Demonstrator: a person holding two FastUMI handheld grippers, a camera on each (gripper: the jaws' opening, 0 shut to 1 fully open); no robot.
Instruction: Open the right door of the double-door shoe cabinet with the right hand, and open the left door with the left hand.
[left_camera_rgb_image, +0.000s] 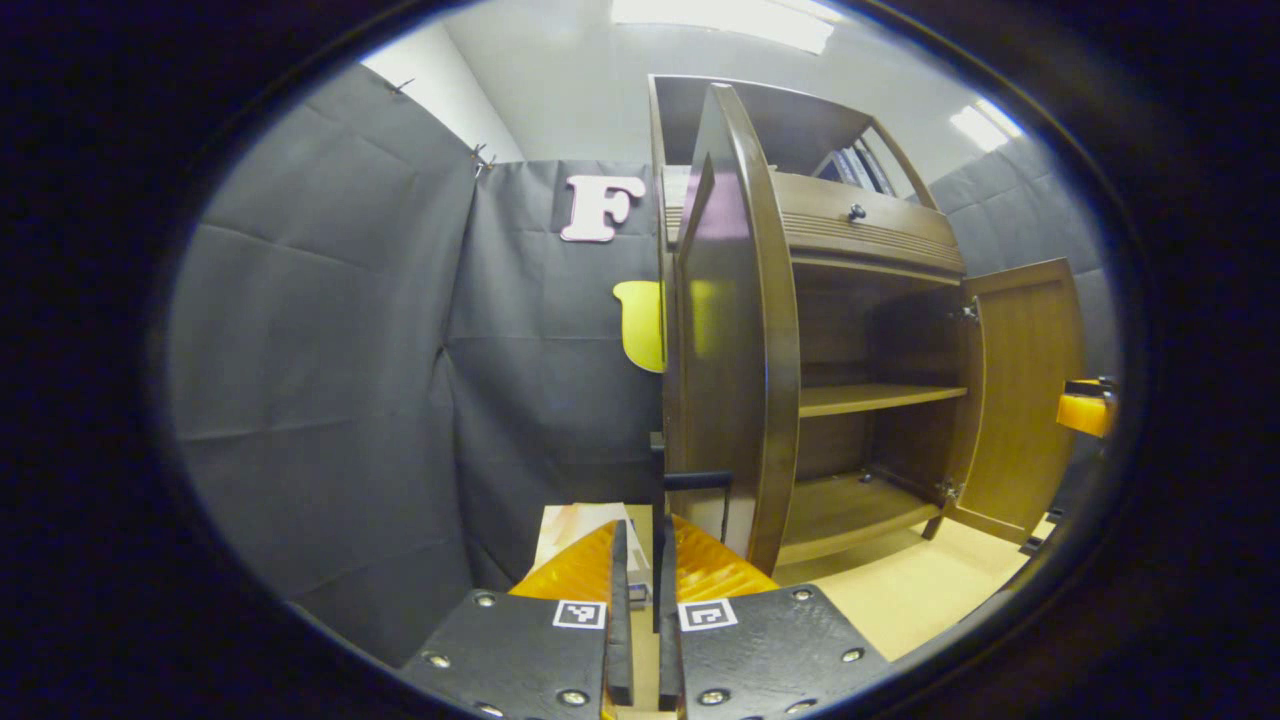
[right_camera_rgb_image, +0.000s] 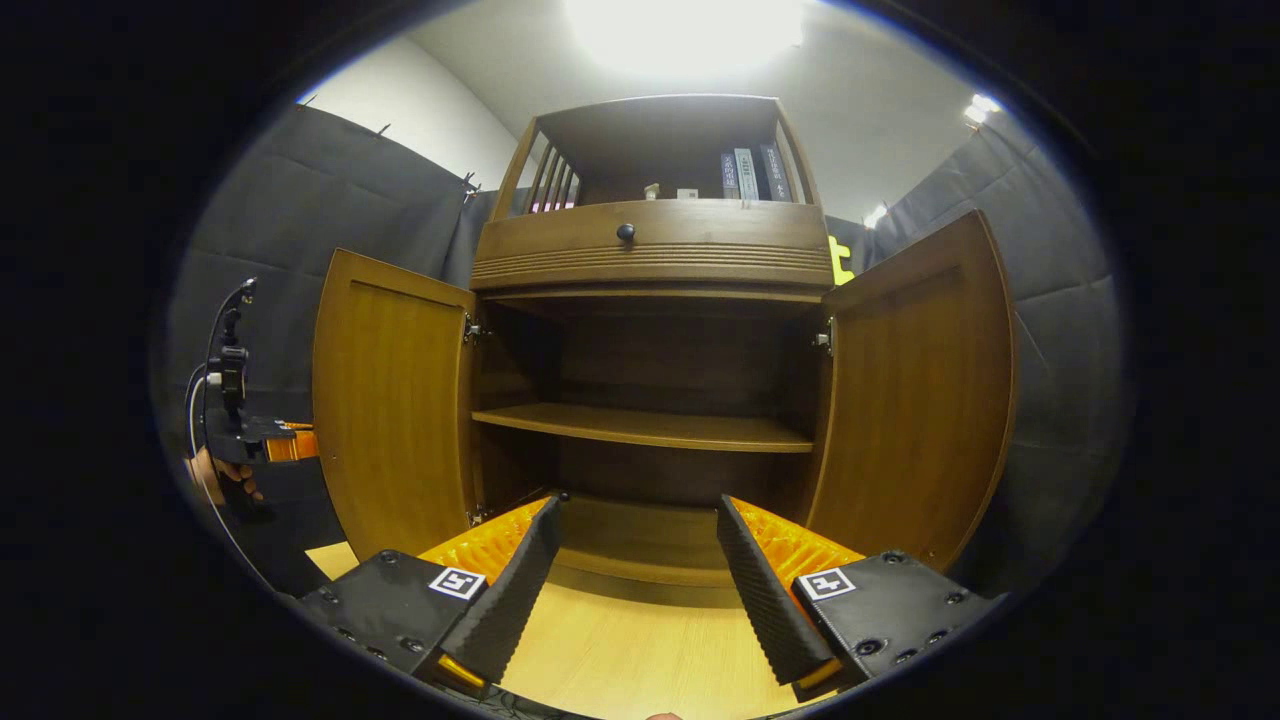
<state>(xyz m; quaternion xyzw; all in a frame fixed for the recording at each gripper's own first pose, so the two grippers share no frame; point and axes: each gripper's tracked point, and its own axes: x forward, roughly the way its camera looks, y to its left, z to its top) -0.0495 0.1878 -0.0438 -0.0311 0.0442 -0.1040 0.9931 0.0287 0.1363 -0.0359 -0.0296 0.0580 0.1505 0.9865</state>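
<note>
The brown shoe cabinet (right_camera_rgb_image: 650, 250) stands straight ahead with both doors swung wide. My right gripper (right_camera_rgb_image: 635, 560) hangs open in front of the bare lower compartment, touching nothing; the right door (right_camera_rgb_image: 920, 400) is out to its right. The left door (left_camera_rgb_image: 735, 330) appears edge-on in the left gripper view, and my left gripper (left_camera_rgb_image: 645, 535) is shut on its black handle (left_camera_rgb_image: 697, 480). In the right gripper view the left gripper (right_camera_rgb_image: 240, 430) and the hand (right_camera_rgb_image: 215, 475) holding it sit beside the outer face of the left door (right_camera_rgb_image: 390, 440).
Inside the cabinet are a middle shelf (right_camera_rgb_image: 650, 428) and a bottom board (left_camera_rgb_image: 850, 505). Above the doors is a drawer with a round knob (right_camera_rgb_image: 626, 232), and books (right_camera_rgb_image: 745, 172) stand on the top shelf. A light box (left_camera_rgb_image: 570, 525) lies on the pale floor (right_camera_rgb_image: 620, 650).
</note>
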